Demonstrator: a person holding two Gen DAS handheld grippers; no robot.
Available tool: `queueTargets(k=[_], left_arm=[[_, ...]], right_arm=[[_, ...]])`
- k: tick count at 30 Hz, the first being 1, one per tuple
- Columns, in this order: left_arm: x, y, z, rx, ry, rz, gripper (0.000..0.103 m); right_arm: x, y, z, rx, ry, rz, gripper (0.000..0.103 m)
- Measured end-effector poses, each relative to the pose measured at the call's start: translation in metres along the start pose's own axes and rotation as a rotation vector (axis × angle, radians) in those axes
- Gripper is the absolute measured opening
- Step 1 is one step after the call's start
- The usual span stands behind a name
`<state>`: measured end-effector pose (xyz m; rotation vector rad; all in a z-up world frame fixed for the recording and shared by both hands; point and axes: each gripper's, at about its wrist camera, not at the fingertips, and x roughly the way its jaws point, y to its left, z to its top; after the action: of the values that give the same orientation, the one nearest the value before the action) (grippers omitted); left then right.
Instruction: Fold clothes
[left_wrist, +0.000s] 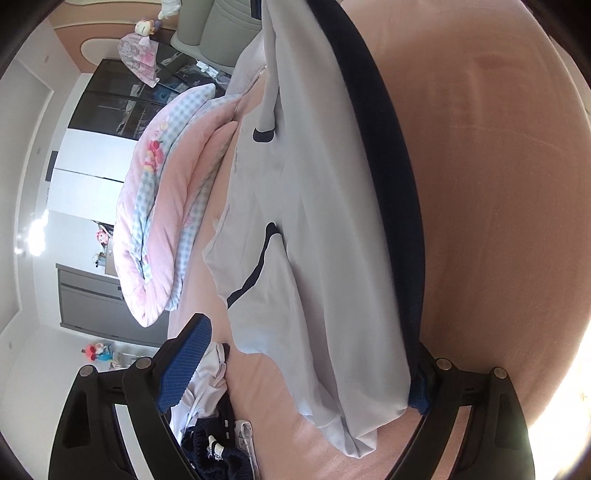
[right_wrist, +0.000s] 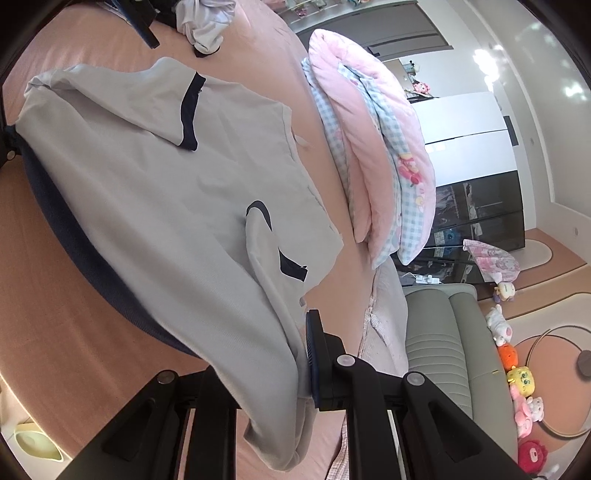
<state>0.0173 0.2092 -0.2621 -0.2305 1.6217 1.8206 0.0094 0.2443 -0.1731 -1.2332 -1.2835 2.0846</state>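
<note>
A light grey polo shirt (left_wrist: 325, 221) with navy sleeve trim lies along the edge of the bed's pink sheet (left_wrist: 280, 402), both sleeves folded onto its front. My left gripper (left_wrist: 306, 339) stands open around the shirt's near end. Its left blue pad (left_wrist: 184, 365) is clear of the cloth, and the shirt's edge drapes over and hides most of the right finger. In the right wrist view the same shirt (right_wrist: 166, 206) stretches away from my right gripper (right_wrist: 301, 365), which is shut on a bunched corner. One blue pad (right_wrist: 314, 362) presses the fabric; the other finger is hidden behind it.
A folded pink and blue-checked quilt (left_wrist: 159, 221) (right_wrist: 380, 158) lies beside the shirt on the bed. Crumpled white and navy clothes (left_wrist: 210, 417) (right_wrist: 207, 26) sit at one end. The navy mattress edge (left_wrist: 391, 147) borders a wooden floor. A grey seat (right_wrist: 436, 332) and plush toys (right_wrist: 517, 387) stand beyond.
</note>
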Motion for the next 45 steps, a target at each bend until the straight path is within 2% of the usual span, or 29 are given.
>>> queueTargets(k=[4, 7, 9, 14, 18, 21, 23, 26, 29, 31, 33, 36, 41, 44, 45], left_arm=[[-0.005, 0.006, 0.004, -0.064, 0.011, -0.04, 0.091], [0.002, -0.006, 0.004, -0.052, 0.038, -0.016, 0.091], [0.001, -0.009, 0.002, -0.048, 0.02, 0.0, 0.091], [0.006, -0.002, -0.006, -0.033, 0.055, 0.079, 0.092], [0.01, 0.005, -0.015, -0.038, 0.08, 0.095, 0.092], [0.008, -0.008, -0.019, 0.028, 0.062, 0.088, 0.092], [0.004, -0.018, -0.018, 0.09, 0.036, 0.125, 0.091], [0.011, -0.02, -0.01, 0.141, 0.068, 0.108, 0.091], [0.019, -0.013, -0.008, 0.124, 0.095, 0.049, 0.093], [0.018, -0.01, -0.011, 0.094, 0.078, 0.05, 0.099], [0.017, -0.007, -0.015, 0.056, 0.059, 0.054, 0.099], [0.017, -0.002, -0.02, -0.011, 0.052, 0.05, 0.099], [0.015, -0.005, -0.021, -0.037, 0.027, 0.072, 0.093], [0.012, -0.011, -0.022, -0.037, 0.023, 0.053, 0.077], [0.011, -0.014, -0.023, -0.033, 0.022, 0.044, 0.068]], right_arm=[[-0.001, -0.007, 0.002, 0.022, -0.006, -0.014, 0.012], [-0.001, -0.012, 0.003, 0.036, -0.003, -0.011, 0.012], [-0.001, -0.013, 0.004, 0.036, 0.0, -0.008, 0.012], [0.001, -0.005, 0.001, 0.009, 0.013, -0.001, 0.012], [0.002, 0.011, -0.005, -0.048, 0.019, -0.023, 0.012], [0.004, 0.03, -0.012, -0.112, 0.024, -0.053, 0.012], [0.004, 0.046, -0.018, -0.168, 0.024, -0.069, 0.016], [0.009, 0.071, -0.031, -0.242, 0.034, -0.073, 0.016], [0.014, 0.093, -0.043, -0.289, 0.045, -0.06, 0.016], [0.017, 0.107, -0.049, -0.321, 0.036, -0.083, 0.016], [0.016, 0.115, -0.051, -0.335, 0.024, -0.124, 0.016], [0.017, 0.116, -0.05, -0.334, 0.028, -0.134, 0.016], [0.018, 0.118, -0.05, -0.339, 0.03, -0.128, 0.013], [0.018, 0.118, -0.05, -0.333, 0.026, -0.122, 0.012], [0.018, 0.117, -0.05, -0.331, 0.025, -0.12, 0.012]])
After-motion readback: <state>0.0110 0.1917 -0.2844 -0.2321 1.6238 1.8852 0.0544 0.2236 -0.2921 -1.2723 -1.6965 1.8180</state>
